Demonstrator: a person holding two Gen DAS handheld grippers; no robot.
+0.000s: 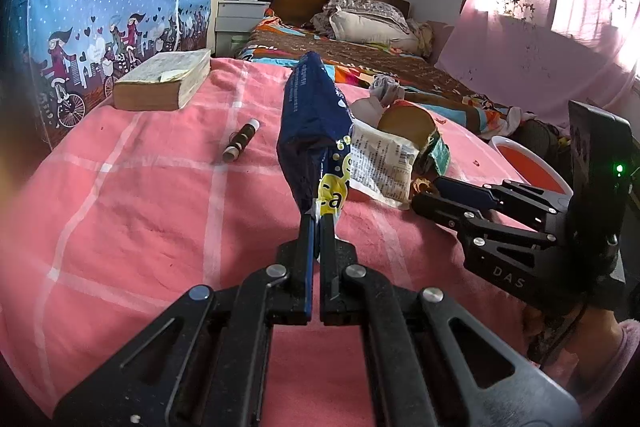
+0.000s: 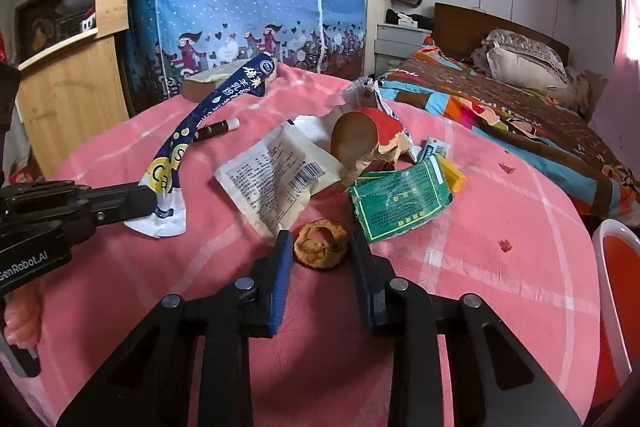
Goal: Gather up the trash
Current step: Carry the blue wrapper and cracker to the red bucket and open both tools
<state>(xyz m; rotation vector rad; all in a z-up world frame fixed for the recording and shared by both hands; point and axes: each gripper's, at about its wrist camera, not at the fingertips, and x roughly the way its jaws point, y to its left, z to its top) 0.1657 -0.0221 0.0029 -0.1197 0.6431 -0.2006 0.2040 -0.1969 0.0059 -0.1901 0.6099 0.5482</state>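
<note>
While left tongs (image 1: 318,223) clench the blue wrapper (image 1: 312,123), right tongs (image 2: 320,243) gape around a dried peel ring (image 2: 320,245).

Crumpled navy-blue plastic snack wrapper (image 2: 208,131) lifted, tilted upright; white printed flat packet (image 2: 276,179), green torn foil sachet (image 2: 400,203), brown dried fruit ring (image 2: 320,245) lie close together on pink checked cloth (image 2: 500,287).

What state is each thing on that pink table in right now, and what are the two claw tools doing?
Left gripper: shut on the blue packet.
Blue packet: lifted, empty, torn open.
Right gripper: open, fingers either side of the peel ring.
Peel ring: lying on the cloth, not gripped.
White wrapper: flat, opened.
Green wrapper: crumpled, torn.
Paper cup: on its side, torn.
Book: closed, lying flat.
Small tube: capped, lying down.
</note>
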